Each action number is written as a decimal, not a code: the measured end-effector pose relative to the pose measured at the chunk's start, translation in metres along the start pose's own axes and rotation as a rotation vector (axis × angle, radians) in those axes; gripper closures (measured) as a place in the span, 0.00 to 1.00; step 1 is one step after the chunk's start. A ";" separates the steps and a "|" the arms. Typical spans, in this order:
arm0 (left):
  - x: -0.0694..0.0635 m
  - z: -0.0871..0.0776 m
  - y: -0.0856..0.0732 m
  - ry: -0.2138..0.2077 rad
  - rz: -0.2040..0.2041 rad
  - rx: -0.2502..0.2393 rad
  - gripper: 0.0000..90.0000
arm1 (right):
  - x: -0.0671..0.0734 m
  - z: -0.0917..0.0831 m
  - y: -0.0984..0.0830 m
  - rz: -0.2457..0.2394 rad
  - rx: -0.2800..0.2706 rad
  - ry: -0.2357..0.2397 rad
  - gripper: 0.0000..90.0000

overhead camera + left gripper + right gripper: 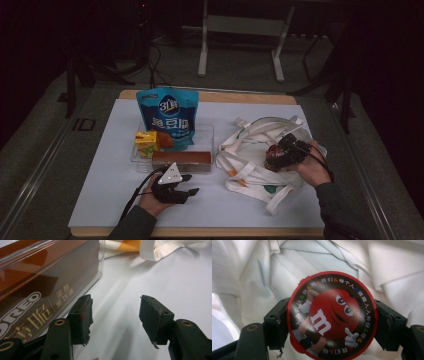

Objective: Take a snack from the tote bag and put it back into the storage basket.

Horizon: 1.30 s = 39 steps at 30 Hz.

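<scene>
My right gripper is shut on a round red M&M's tin, its two black pads pressing the tin's sides. It holds the tin just above the white cloth tote bag at the right of the table. My left gripper stands open near the front of the white mat, with nothing between its fingers. Just left of its jaws lies a brown Oreo box behind a clear plastic wall. In the high view that brown box lies along the front of a clear tray.
The clear tray also holds a blue snack pouch standing upright and a yellow drink carton. A white mat covers the wooden table. Metal stand legs rise on the floor beyond the table's far edge.
</scene>
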<state>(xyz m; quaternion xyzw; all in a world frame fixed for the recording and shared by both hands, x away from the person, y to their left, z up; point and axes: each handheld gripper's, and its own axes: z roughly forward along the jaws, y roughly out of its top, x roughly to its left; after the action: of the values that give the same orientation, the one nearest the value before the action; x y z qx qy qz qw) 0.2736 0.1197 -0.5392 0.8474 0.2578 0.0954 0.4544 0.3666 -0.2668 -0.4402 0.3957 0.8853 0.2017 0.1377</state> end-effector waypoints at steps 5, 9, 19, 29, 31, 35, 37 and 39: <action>0.000 0.000 0.000 0.000 -0.001 0.000 0.49 | 0.002 -0.004 0.003 -0.013 -0.004 0.002 0.28; 0.000 0.000 0.000 0.000 -0.001 0.000 0.49 | 0.004 -0.007 0.006 -0.020 -0.009 0.002 0.28; 0.000 0.000 0.000 0.000 0.000 0.000 0.49 | 0.008 -0.015 0.012 -0.043 -0.022 0.006 0.28; 0.000 0.000 0.000 -0.001 -0.001 -0.001 0.49 | 0.013 -0.022 0.020 -0.063 -0.036 0.013 0.28; 0.000 0.000 0.000 0.000 0.000 0.000 0.49 | 0.014 -0.023 0.021 -0.066 -0.040 0.014 0.28; 0.000 0.000 0.000 0.000 0.000 0.000 0.49 | 0.017 -0.025 0.024 -0.076 -0.043 0.017 0.28; 0.000 0.000 0.000 0.000 0.000 0.000 0.49 | 0.017 -0.026 0.025 -0.079 -0.046 0.019 0.28; 0.000 0.000 0.000 0.000 0.000 -0.001 0.49 | 0.018 -0.027 0.026 -0.081 -0.048 0.021 0.28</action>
<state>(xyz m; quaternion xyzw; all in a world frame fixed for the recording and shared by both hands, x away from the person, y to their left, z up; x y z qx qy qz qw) 0.2736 0.1198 -0.5392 0.8472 0.2577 0.0954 0.4547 0.3609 -0.2439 -0.4055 0.3539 0.8969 0.2214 0.1462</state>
